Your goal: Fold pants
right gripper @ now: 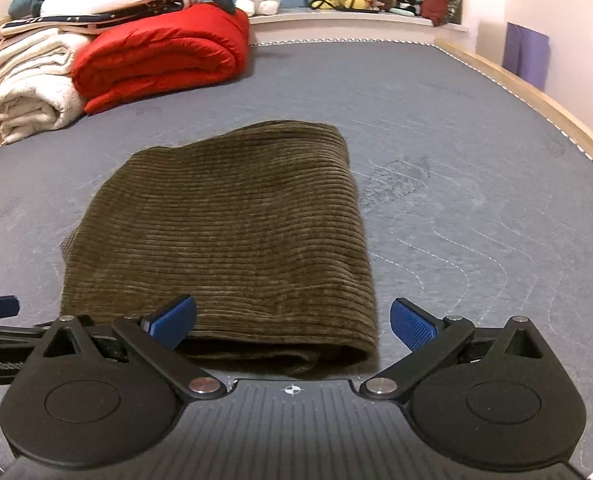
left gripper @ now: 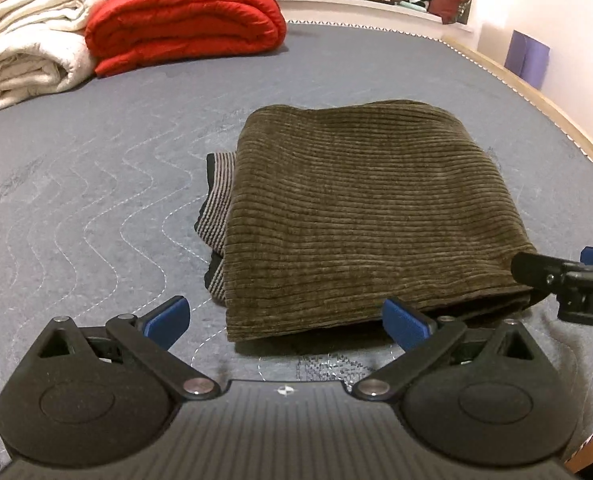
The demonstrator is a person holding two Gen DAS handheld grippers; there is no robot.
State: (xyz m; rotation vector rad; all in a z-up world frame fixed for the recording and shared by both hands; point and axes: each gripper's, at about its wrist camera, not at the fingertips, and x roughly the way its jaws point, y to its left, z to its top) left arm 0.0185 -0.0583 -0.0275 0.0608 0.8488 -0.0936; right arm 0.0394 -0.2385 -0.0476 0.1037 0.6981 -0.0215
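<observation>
Both grippers spread wide, holding nothing — left gripper (left gripper: 284, 322) and right gripper (right gripper: 292, 322) hover just short of folded pants (right gripper: 224, 236), pads clear of cloth; pants lie ahead on mattress (right gripper: 456, 160).

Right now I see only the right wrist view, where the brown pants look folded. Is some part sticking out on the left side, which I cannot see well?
Observer: Yes. A striped band pokes out from under the left edge of the pants.
Operator: Does the left gripper hold anything?
Observer: No. The left gripper is wide open and grips nothing. Its pads sit by the near edge of the pants.
</observation>
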